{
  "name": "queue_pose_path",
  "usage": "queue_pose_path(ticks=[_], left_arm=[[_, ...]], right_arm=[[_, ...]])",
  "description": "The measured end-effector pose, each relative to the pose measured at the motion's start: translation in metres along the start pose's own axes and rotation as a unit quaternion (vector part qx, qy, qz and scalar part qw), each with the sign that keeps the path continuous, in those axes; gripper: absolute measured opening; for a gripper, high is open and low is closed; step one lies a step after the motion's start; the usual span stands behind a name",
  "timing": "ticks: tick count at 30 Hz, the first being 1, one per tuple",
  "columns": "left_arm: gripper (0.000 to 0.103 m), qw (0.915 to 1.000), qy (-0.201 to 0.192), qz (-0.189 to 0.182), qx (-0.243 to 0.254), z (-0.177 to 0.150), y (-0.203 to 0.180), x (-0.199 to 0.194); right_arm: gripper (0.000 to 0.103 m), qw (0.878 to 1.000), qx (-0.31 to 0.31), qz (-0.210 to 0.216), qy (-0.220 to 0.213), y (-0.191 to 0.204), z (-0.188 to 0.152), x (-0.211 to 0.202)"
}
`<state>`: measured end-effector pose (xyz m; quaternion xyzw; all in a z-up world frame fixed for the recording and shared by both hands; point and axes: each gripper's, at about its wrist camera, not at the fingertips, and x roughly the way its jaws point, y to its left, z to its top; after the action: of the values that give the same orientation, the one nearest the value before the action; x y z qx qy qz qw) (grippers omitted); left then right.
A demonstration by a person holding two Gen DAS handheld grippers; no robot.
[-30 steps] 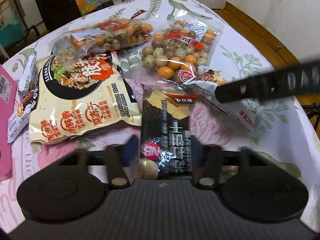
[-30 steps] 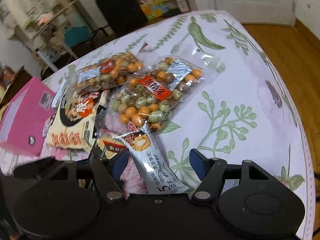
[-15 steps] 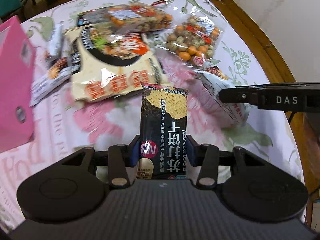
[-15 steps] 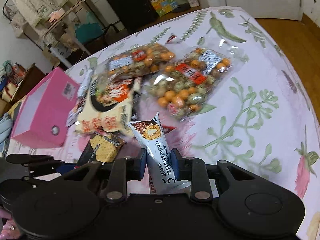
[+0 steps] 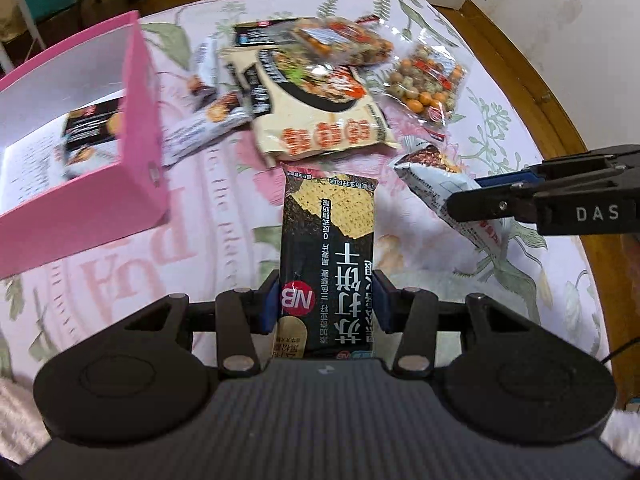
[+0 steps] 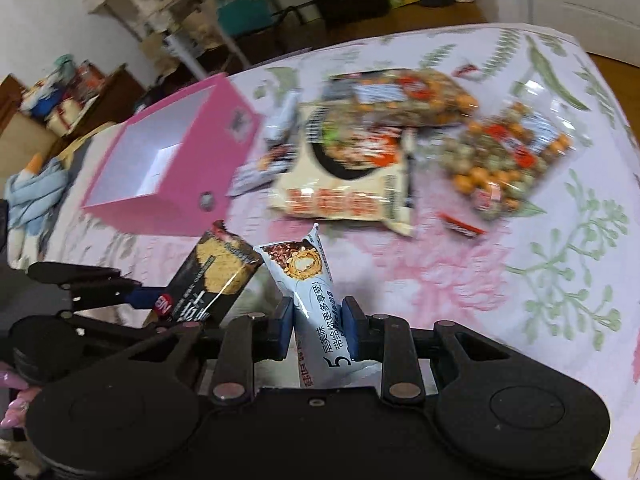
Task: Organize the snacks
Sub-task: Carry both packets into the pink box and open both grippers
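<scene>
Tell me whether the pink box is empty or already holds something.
Not empty. The open-topped pink cardboard box already holds one dark cracker packet on its white floor, seen from the left wrist camera.

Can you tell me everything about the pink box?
The pink box is an open, lidless box, bright pink outside and white inside, probably cardboard. It sits on the flowery tablecloth, left of the snack pile. One dark cracker packet already lies inside. A small round mark shows on its side. Neither gripper touches it.

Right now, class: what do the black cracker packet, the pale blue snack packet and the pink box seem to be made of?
Black cracker packet: glossy plastic film, with crimped ends. Pale blue snack packet: shiny plastic film, creased, catching glare. Pink box: probably matte cardboard, with flat stiff walls and a white inside.
</scene>
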<state>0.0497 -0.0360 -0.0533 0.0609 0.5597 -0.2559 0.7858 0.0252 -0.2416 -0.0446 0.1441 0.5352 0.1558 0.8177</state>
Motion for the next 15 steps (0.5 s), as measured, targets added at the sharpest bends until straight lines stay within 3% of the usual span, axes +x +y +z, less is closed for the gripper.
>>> queue_pose_path(ticks=[8, 15], left_arm=[[0.045, 0.9984, -0.034, 0.022, -0.040, -0.010, 0.054, -0.057], [0.045, 0.9908, -0.086, 0.063, -0.083, -0.001, 0.110, -0.091]], right_arm=[[0.031, 0.997, -0.061, 0.048, -0.001, 0.062, 0.028, 0.004], [0.031, 0.990, -0.107, 0.083, -0.024, 0.117, 0.071, 0.033]])
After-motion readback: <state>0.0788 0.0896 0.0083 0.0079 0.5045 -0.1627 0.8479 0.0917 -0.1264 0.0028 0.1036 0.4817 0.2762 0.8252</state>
